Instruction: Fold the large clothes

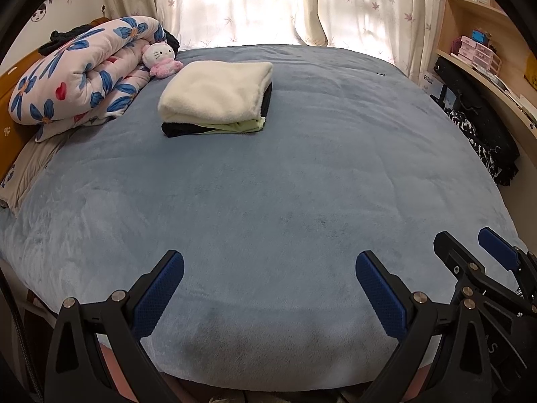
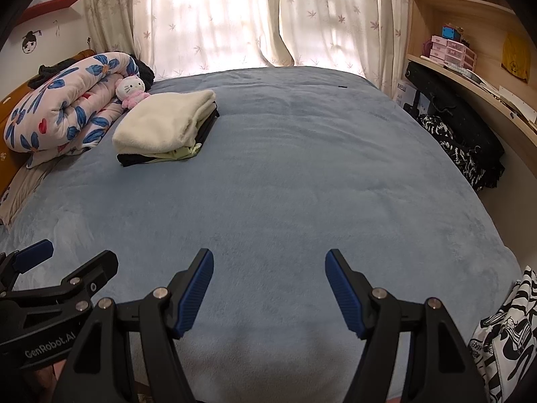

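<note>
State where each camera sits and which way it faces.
Left wrist: on the left gripper, looking down across the blue bed toward the curtains; own open fingers show, right gripper at lower right.
Right wrist: on the right gripper, same heading; left gripper at lower left.
Shared: folded clothes stack, rolled floral quilt, shelves.

Daylight is pouring through sheer curtains (image 1: pixel 255 3) at twelve o'clock in both wrist views, washing the window area out to near white. The blue bedspread (image 1: pixel 268 174) is looking evenly lit and sharp, dimming toward six o'clock, where a soft grey shadow is lying across its near edge. Fisheye distortion is bulging the bed into a dome and bending the shelves (image 2: pixel 470 16) at two o'clock. Black vignetting is darkening the upper corners. No motion blur is showing.
</note>
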`<state>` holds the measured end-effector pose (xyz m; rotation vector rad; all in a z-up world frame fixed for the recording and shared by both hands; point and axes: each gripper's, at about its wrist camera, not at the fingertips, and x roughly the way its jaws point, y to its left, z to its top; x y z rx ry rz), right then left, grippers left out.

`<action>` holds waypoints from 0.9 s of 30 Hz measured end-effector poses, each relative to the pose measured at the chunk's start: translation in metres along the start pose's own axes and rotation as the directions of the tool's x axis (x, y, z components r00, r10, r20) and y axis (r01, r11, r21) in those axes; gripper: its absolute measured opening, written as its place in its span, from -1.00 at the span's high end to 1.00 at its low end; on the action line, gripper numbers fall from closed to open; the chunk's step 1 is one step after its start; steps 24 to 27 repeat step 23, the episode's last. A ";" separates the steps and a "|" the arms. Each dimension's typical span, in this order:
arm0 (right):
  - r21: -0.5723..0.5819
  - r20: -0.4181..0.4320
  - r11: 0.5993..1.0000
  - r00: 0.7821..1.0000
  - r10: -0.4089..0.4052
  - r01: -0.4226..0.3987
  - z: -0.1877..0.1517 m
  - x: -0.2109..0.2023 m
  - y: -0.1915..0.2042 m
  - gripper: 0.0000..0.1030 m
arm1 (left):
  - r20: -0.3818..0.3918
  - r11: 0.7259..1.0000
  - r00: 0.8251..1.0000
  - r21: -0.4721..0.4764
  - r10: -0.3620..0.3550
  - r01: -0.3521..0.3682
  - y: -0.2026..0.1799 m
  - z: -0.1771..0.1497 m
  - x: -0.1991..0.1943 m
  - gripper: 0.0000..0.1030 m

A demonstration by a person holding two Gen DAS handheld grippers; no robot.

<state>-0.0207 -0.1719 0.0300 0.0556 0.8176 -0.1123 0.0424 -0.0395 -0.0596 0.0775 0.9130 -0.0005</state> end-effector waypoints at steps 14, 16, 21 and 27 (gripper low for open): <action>-0.002 -0.001 1.000 1.000 0.000 0.000 0.000 0.000 -0.001 -0.35 | -0.001 1.000 1.000 0.001 -0.001 0.001 0.001 -0.002 0.000 -0.97; -0.003 0.001 1.000 1.000 -0.001 0.001 0.000 0.000 0.000 -0.35 | 0.001 1.000 1.000 0.000 -0.002 0.002 0.001 -0.002 -0.001 -0.97; -0.003 -0.001 1.000 1.000 0.000 0.000 0.000 0.000 0.000 -0.35 | -0.004 1.000 1.000 -0.002 -0.002 0.002 0.001 -0.004 0.001 -0.96; -0.003 -0.002 1.000 1.000 0.001 -0.001 0.000 0.000 -0.001 -0.35 | -0.006 1.000 1.000 0.000 -0.005 0.005 0.001 -0.005 0.001 -0.96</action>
